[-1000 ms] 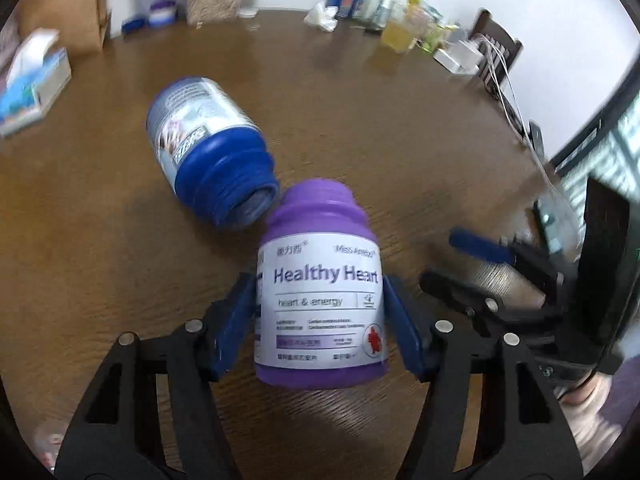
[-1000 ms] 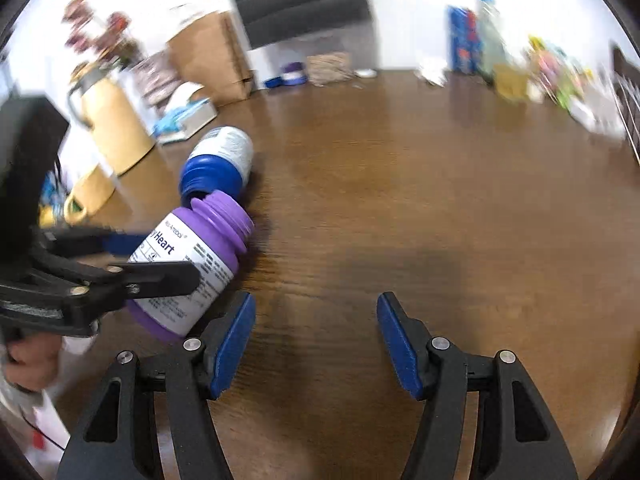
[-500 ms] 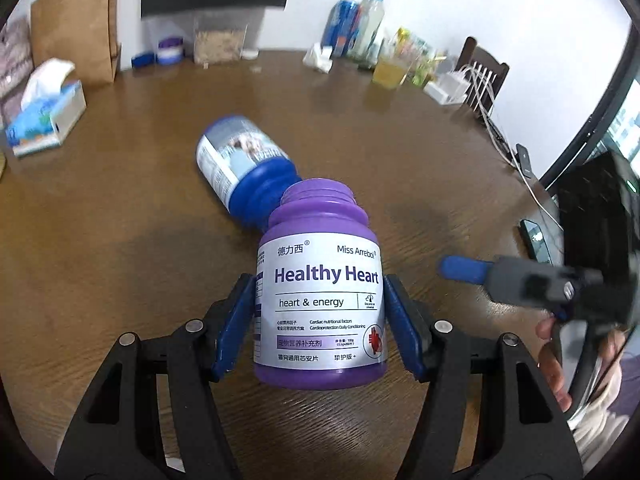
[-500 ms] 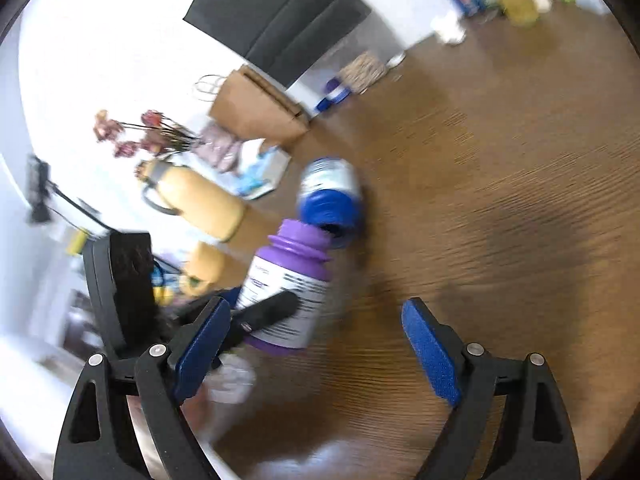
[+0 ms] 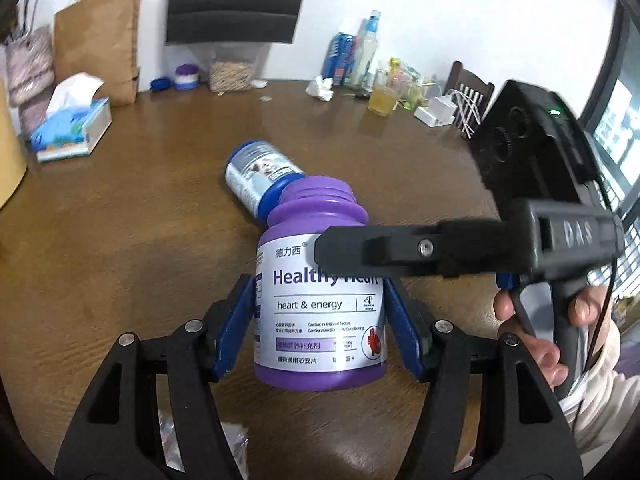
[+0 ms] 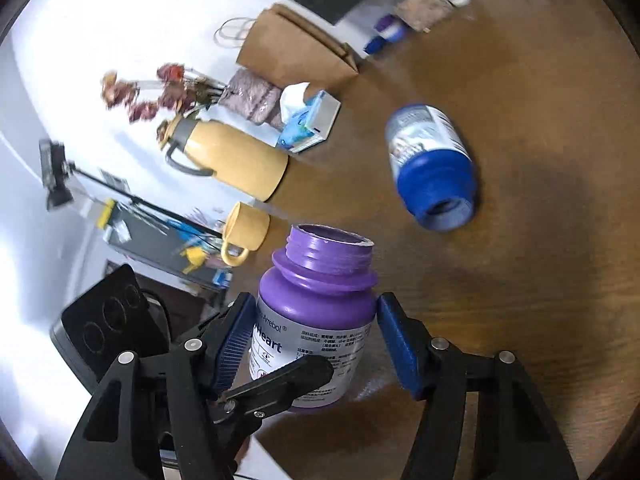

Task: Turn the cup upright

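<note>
The purple "Healthy Heart" bottle [image 5: 320, 308] [image 6: 316, 300], lidless, is held upright above the brown table [image 5: 120, 240], mouth up. My left gripper [image 5: 318, 286] is shut on its labelled body. My right gripper [image 6: 316, 304] comes in from the right, with its blue pads against both sides of the bottle's shoulder; one of its black fingers [image 5: 400, 248] crosses in front of the label. A blue bottle [image 5: 260, 180] [image 6: 430, 168] lies on its side just behind, open mouth toward me.
A tissue box [image 5: 72, 132] and a paper bag [image 5: 100, 40] stand at the far left. A glass of yellow drink [image 5: 382, 100] and bottles are at the far right. A yellow thermos [image 6: 232, 160] and mug [image 6: 244, 228] sit near the table's left edge.
The left gripper has tilted the purple bottle from lying to upright and lifted it. The right gripper swung in from the right and narrowed around the bottle's shoulder.
</note>
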`<state>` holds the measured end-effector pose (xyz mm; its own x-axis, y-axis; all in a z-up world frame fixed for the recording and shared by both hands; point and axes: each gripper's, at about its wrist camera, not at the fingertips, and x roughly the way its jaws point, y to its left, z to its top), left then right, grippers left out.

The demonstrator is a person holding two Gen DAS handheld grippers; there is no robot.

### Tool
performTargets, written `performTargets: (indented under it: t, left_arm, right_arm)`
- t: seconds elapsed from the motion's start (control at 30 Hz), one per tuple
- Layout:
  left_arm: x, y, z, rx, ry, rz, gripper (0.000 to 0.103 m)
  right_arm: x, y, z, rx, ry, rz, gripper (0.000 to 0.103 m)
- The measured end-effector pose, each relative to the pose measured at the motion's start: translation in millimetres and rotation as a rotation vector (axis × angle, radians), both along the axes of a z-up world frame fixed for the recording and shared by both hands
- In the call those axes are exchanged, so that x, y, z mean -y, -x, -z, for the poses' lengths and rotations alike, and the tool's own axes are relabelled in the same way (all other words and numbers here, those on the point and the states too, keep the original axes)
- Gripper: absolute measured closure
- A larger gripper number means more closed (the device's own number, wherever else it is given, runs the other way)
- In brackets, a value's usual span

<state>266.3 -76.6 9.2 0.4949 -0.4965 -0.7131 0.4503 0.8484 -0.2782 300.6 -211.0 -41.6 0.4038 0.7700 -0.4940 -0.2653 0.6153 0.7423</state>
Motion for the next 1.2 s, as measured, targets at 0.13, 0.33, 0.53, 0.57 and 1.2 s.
performTargets:
  t: [0.13,0.33,0.53,0.57,1.2]
  left_arm:
    - [-30,-4,3,-0.090,0.018,-0.079,0.019]
    - [-87,6,1,-0.107,0.041,-0.210,0.014]
    - [-106,5,5,-0.056,-0.025,-0.327,0.005]
    - [-106,3,8,-0.063,-0.028,-0.331,0.005]
    - [-97,40,3,-0.016,-0.041,-0.344,0.005]
  right_arm:
    - [-27,10,-22,0.170,0.193,0.017,0.036]
    - [-68,25,-22,0.456,0.522,0.065,0.036]
    - [-107,32,2,0.595,0.635,0.024,0.036]
    - [-113,36,4,0.626,0.673,0.023,0.036]
    - [-109,63,5,0.555,0.690,0.034,0.023]
